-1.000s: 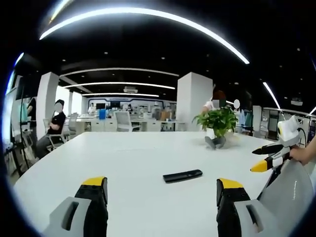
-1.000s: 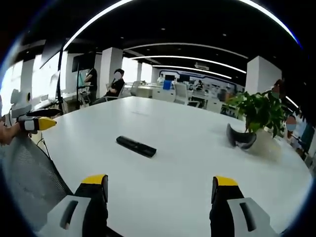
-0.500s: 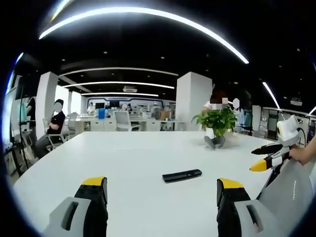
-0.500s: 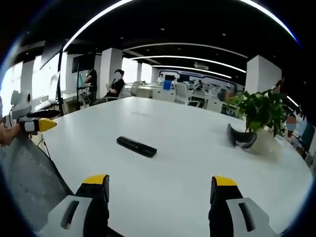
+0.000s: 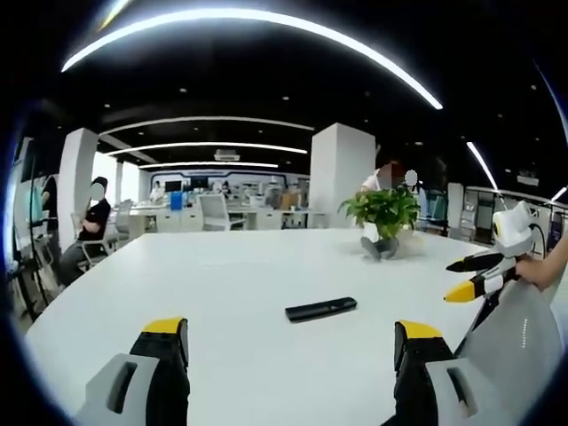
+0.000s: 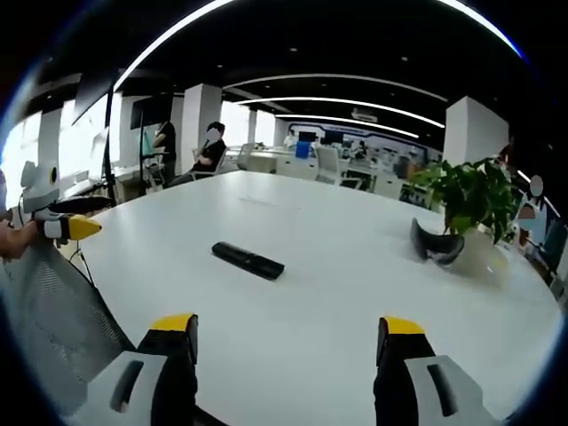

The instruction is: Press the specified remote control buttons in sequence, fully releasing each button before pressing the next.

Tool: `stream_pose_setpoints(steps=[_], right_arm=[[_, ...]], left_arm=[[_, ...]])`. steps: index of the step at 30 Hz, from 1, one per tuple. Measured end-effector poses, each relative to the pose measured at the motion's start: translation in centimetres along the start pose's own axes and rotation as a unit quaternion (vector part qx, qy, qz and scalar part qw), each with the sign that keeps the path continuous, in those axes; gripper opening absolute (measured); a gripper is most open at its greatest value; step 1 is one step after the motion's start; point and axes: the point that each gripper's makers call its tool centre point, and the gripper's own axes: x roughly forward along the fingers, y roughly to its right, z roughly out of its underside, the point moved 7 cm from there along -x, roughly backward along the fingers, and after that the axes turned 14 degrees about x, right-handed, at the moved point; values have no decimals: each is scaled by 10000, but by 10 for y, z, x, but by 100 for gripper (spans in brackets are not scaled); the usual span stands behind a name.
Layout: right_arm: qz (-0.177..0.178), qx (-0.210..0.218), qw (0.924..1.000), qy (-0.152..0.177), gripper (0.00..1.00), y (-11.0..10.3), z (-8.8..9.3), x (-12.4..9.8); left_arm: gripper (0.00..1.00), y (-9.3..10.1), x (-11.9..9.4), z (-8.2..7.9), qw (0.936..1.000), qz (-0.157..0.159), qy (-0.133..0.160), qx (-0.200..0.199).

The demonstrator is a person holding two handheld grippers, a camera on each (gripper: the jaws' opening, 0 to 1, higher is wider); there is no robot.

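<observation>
White tabletop (image 5: 222, 284) stretches out ahead of both my tools, and the black remote control (image 5: 321, 309) lies flat on it, out in the open, well apart from either gripper. In the left gripper view my left gripper (image 5: 288, 342) hangs low over the near edge with its yellow-tipped jaws spread wide and nothing between them; the remote sits beyond them, a little toward the right jaw. Off at the right of that view my right gripper (image 5: 475, 277) comes in, held in my hand (image 5: 540, 270), its yellow and black tips pointing in toward the table and slightly parted.

In the right gripper view the right gripper (image 6: 288, 342) is likewise wide open and empty, jaws rising from the bottom, with the remote control (image 6: 248, 260) lying aslant past the left jaw. My left gripper (image 6: 62, 217) shows at the far left, above the grey mesh back of a chair (image 6: 53, 311) (the same kind of mesh shows at the right in the left gripper view).

Farther across the table stands a potted green plant (image 5: 383, 213), with a dark curved object (image 6: 435, 246) just beside its white pot; I cannot tell what that object is. Beyond the table, a person in dark clothes (image 5: 89, 232) sits on a chair among desks and white pillars (image 5: 342, 177), under long curved ceiling lights.
</observation>
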Motion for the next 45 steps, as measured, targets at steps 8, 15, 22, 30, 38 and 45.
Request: stream_pose_setpoints(steps=[8, 15, 22, 30, 38, 45], right_arm=[[-38, 28, 10000, 4, 81, 0, 0, 0], [-10, 61, 10000, 72, 80, 2, -2, -1], [-19, 50, 10000, 75, 77, 2, -2, -2], [2, 40, 10000, 24, 75, 3, -1, -2], [26, 65, 9996, 284, 72, 4, -6, -6], [200, 157, 9983, 525, 69, 11, -10, -11]], left_arm=[[100, 5, 10, -11, 9976, 579, -334, -201], [100, 14, 40, -17, 9852, 1379, -916, 434], [100, 2, 65, -17, 9810, 1660, -991, 146], [100, 1, 91, -13, 9686, 2094, -1306, 319], [100, 11, 105, -2, 9515, 2571, -1663, 301], [100, 20, 121, 2, 9450, 2774, -1697, 347]])
